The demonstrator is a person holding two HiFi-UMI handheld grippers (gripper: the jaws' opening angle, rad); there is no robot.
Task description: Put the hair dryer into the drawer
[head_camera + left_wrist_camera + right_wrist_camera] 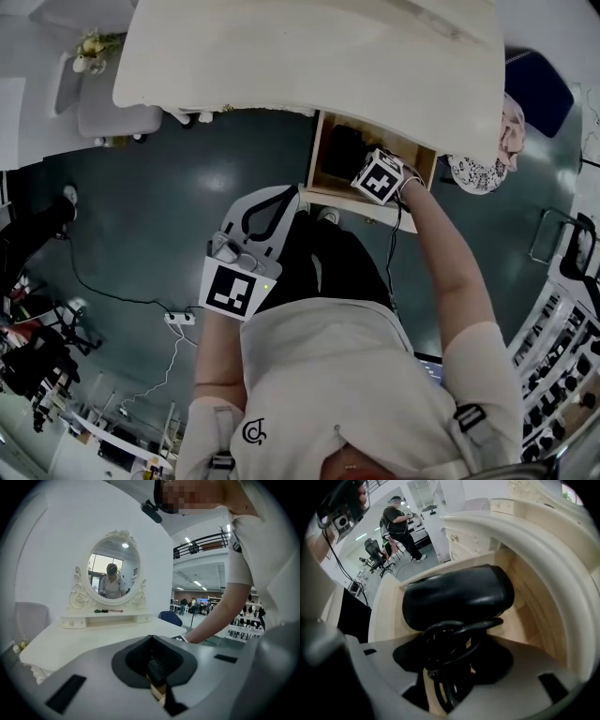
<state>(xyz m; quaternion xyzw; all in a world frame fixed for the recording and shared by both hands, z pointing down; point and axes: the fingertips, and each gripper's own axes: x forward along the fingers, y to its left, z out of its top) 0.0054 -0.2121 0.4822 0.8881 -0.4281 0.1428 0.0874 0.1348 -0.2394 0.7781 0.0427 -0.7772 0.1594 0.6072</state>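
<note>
A black hair dryer (454, 599), its cord coiled at the handle, hangs inside the open wooden drawer (525, 616) of the white dressing table. My right gripper (457, 639) points steeply down into the drawer and is shut on the dryer's handle and cord. In the head view its marker cube (379, 175) covers the jaws, and the dryer (342, 150) shows dark in the drawer (323, 183). My left gripper (279, 192) hovers in front of my body, left of the drawer, shut with nothing in it. Its jaw tips (151, 638) meet in the left gripper view.
The table top (309, 47) overhangs the back of the drawer. It carries an oval mirror (114, 576). A grey chair (112, 117) stands at the table's left, and a power strip (180, 318) with cables lies on the floor. Equipment racks (562, 347) stand at the right.
</note>
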